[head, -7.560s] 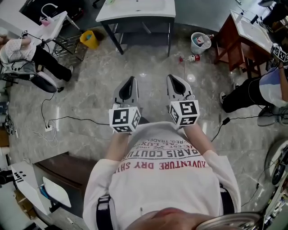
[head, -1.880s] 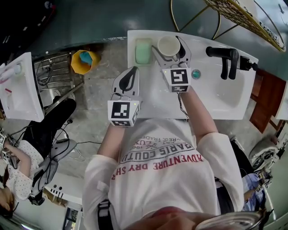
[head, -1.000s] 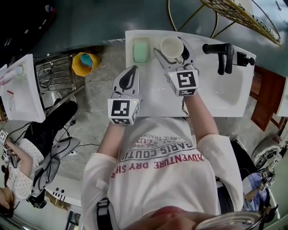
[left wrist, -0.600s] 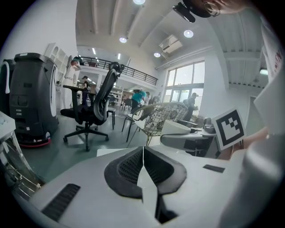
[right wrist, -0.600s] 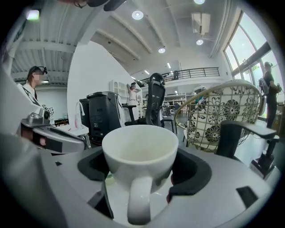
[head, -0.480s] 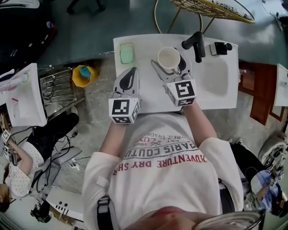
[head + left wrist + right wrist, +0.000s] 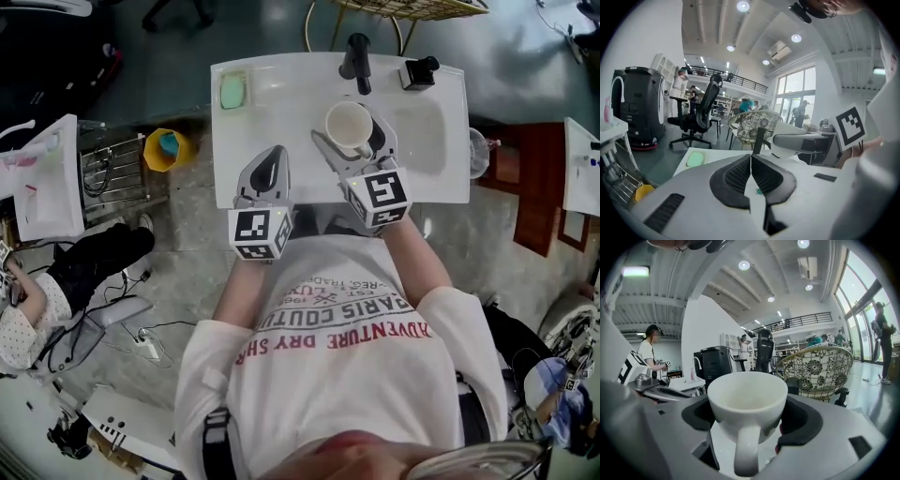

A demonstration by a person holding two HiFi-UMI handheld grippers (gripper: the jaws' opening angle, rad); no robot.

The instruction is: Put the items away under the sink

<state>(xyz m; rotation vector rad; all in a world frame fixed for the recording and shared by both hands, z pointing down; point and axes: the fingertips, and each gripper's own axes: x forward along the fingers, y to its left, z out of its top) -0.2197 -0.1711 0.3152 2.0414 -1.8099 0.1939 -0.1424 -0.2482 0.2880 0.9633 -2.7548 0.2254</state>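
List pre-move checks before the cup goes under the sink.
1. Cup gripped by right gripper: ok, fingers on both sides.
2. Cup upright: ok.
3. Cup empty: ok, nothing shows inside.
4. Left gripper free: ok, fingers together, nothing between.
5. Space under sink clear: cannot tell, top hides it.
6. Sink top cleared: not ok, green item lies on it.

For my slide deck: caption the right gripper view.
Right gripper clamps an upright white cup, handle facing the camera.
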